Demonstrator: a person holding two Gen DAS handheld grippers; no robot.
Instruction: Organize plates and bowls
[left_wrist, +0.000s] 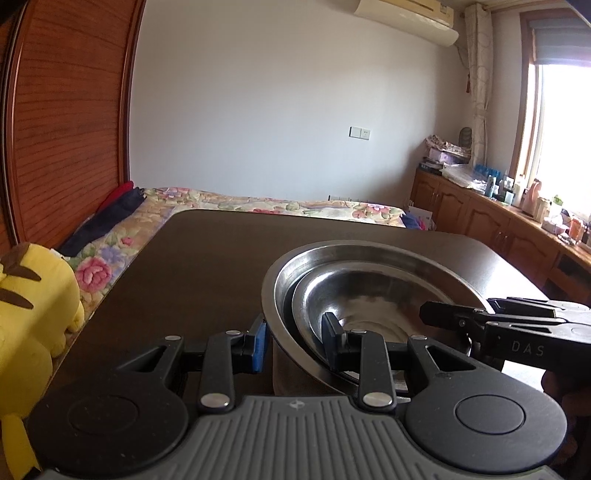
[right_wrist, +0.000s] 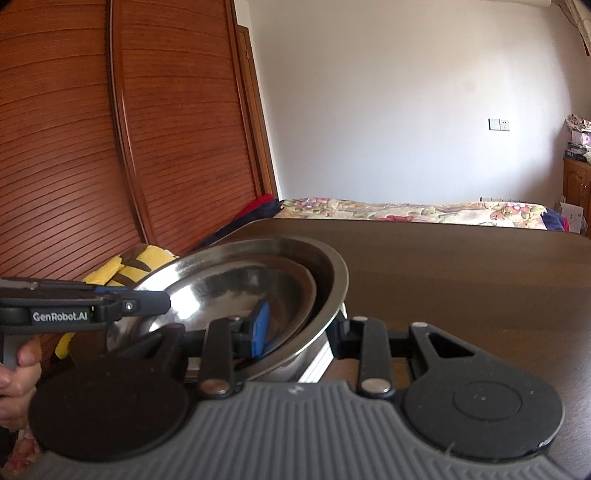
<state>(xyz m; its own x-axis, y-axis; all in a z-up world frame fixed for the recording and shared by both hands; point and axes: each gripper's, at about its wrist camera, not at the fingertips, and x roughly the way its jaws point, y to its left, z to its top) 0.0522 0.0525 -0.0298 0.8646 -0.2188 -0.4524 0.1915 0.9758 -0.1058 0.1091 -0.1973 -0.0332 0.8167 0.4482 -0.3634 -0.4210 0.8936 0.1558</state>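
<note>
Nested steel bowls (left_wrist: 369, 291), sitting at the dark table's (left_wrist: 207, 258) four o'clock, both rims being pinched by left gripper (left_wrist: 295, 343) and right gripper (right_wrist: 299, 332); uneven lifting risking slippage.

I see silvery steel bowls (left_wrist: 373, 273) on a dark brown table (left_wrist: 207, 258), black grippers with blue pads (right_wrist: 260, 328), a yellow plush toy (left_wrist: 33, 295) with brown stripes, a floral bedspread (right_wrist: 406, 210) and a reddish slatted wardrobe (right_wrist: 92, 147).
</note>
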